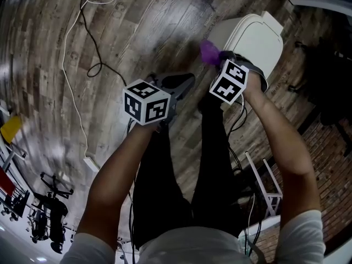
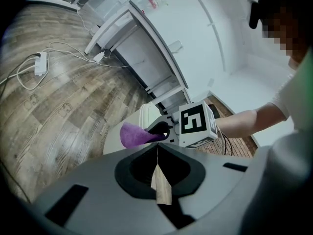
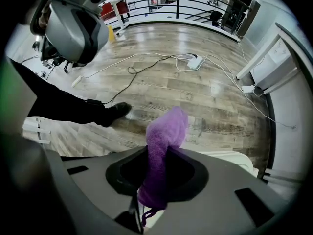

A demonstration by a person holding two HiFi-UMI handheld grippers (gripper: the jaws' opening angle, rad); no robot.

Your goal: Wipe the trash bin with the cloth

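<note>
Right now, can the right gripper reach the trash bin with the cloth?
Probably yes: the right gripper, shut on the purple cloth, hangs at the white trash bin's edge, and nothing visible stands between them.

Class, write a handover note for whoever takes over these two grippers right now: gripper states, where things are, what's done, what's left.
Left gripper: shut, empty, held over the wooden floor.
Right gripper: shut on the purple cloth.
White trash bin: stands on the floor; the cloth is at its near edge, contact unclear.
Done: cloth gripped.
Left: wipe the bin.
</note>
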